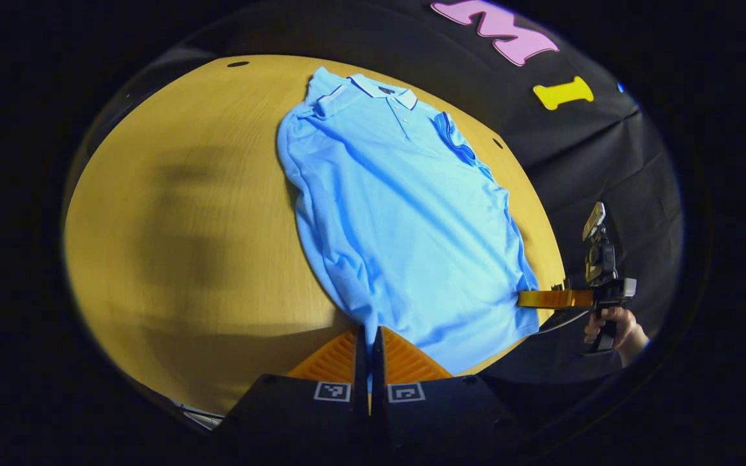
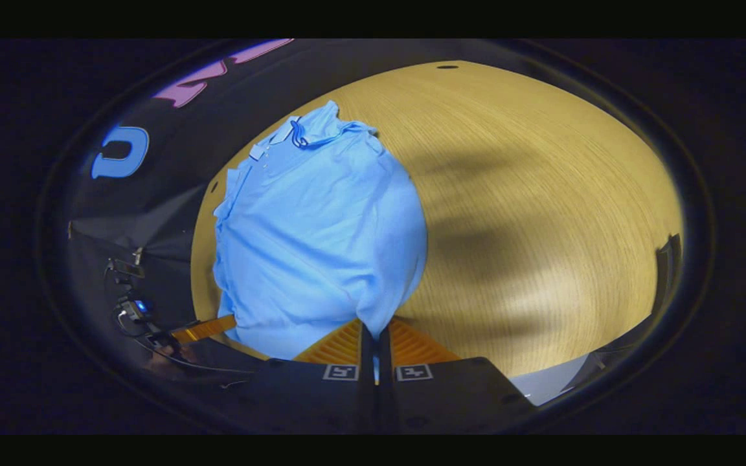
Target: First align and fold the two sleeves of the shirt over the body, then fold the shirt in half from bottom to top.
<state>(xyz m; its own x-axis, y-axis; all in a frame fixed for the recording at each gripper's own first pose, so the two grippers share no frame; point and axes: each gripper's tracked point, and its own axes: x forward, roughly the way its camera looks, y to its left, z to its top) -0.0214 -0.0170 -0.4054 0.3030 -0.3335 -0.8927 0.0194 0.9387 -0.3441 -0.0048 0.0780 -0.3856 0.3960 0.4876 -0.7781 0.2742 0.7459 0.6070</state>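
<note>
Wooden worktop [image 1: 185,194], shirt [image 1: 399,213] flat, sleeves folded. Left tool [image 1: 368,336] and right tool [image 2: 376,336] both clamped on hem corners. Lift evenly; carry hem to collar.

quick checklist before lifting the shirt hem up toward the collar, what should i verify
1. Both sleeves folded over the body: ok, the shirt lies as a narrow panel on the table.
2. Left gripper pinching a hem corner: ok, fingers closed with cloth between them.
3. Right gripper pinching the other corner: ok, fingers closed on cloth.
4. Hem pulled flat between the two grips: cannot tell, the cloth bunches at each corner.
5. Collar lying flat at the far end: ok.
6. Body free of wrinkles: not ok, long creases run down it.
</note>
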